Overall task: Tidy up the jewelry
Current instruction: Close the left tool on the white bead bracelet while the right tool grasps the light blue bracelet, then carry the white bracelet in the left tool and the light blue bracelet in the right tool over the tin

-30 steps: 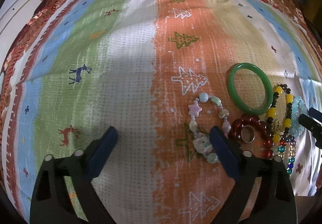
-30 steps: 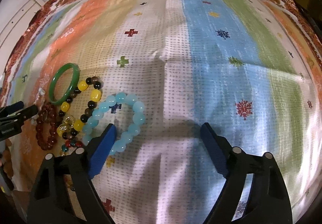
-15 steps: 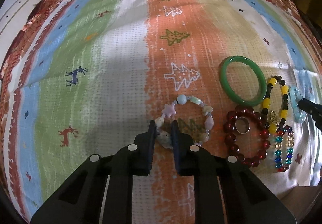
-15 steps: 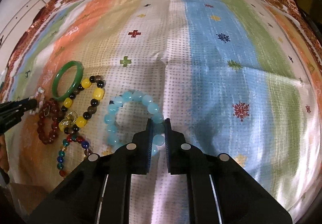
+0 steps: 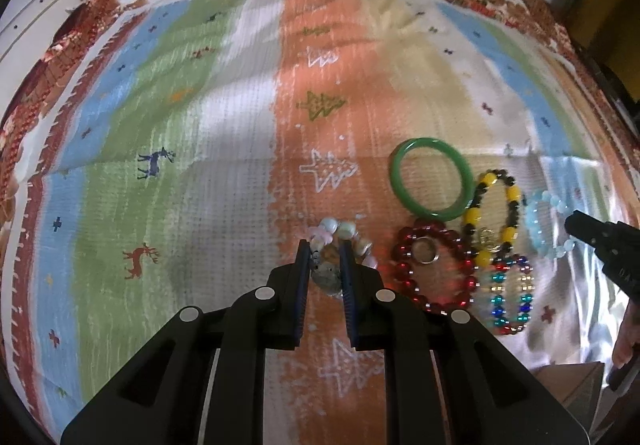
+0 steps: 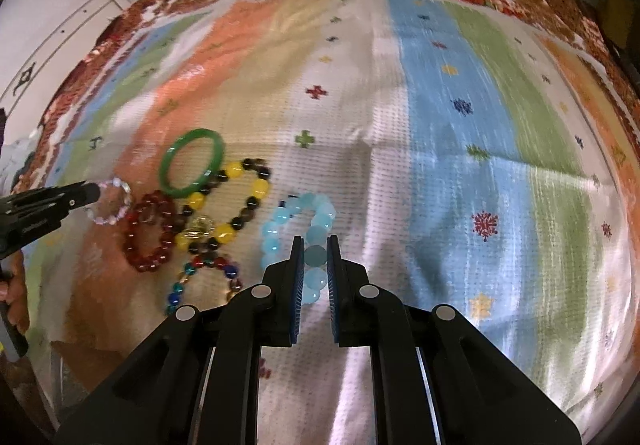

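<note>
The left tongs (image 5: pixel 325 259) are closed on the pastel stone bracelet (image 5: pixel 344 241), gripping its near beads, just left of the dark red bead bracelet (image 5: pixel 404 277). A small metal ring (image 5: pixel 425 249) lies inside this red bracelet. The green bangle (image 5: pixel 432 175) lies just behind the red bracelet, and the yellow and black bead bracelet (image 5: pixel 494 213) is touching its right side. The multicolour bead bracelet (image 5: pixel 510 297) lies right of the red one, toward the near edge.

The right tongs (image 6: pixel 311 255) are closed on the light blue bead bracelet (image 6: pixel 280 223), which is right of the yellow and black one. All things rest on the striped cloth (image 6: pixel 440 125) covering the worktop.
</note>
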Motion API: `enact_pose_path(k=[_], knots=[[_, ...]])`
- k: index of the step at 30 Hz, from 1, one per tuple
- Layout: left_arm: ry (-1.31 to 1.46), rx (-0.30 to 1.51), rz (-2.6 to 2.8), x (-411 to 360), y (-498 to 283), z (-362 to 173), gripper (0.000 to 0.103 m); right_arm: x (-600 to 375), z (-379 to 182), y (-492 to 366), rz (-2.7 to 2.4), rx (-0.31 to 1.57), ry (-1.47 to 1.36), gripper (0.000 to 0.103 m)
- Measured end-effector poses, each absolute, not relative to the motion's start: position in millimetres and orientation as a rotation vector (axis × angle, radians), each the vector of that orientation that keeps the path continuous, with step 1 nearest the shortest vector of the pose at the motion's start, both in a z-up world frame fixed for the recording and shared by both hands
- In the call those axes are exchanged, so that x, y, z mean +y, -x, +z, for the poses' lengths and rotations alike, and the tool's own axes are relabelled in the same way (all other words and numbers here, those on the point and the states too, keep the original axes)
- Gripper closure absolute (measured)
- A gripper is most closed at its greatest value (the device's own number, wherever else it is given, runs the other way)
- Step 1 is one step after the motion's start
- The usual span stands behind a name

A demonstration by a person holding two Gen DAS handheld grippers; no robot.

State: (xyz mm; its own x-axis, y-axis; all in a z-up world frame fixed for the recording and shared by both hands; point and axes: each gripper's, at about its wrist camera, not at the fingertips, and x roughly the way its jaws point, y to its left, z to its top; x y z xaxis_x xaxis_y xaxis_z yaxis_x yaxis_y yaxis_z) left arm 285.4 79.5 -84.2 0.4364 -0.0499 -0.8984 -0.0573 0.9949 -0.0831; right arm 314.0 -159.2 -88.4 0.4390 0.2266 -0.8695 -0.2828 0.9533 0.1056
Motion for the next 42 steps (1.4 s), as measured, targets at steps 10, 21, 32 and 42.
enact_pose_path(k=[10, 21, 32, 42], knots=[[0.106, 1.084, -0.025, 70, -272, -68, 0.096, -155, -69, -296, 0.348, 1.008, 0.060, 0.091], [0.156, 1.040, -0.038, 72, -255, -46, 0.096, -151, -48, -275, 0.383, 0.952, 0.062, 0.091], [0.166, 0.977, -0.092, 61, -232, -18, 0.096, -152, -29, -252, 0.403, 0.897, 0.052, 0.091], [0.159, 0.922, -0.143, 45, -204, 3, 0.096, -151, -12, -225, 0.445, 0.830, 0.039, 0.091]])
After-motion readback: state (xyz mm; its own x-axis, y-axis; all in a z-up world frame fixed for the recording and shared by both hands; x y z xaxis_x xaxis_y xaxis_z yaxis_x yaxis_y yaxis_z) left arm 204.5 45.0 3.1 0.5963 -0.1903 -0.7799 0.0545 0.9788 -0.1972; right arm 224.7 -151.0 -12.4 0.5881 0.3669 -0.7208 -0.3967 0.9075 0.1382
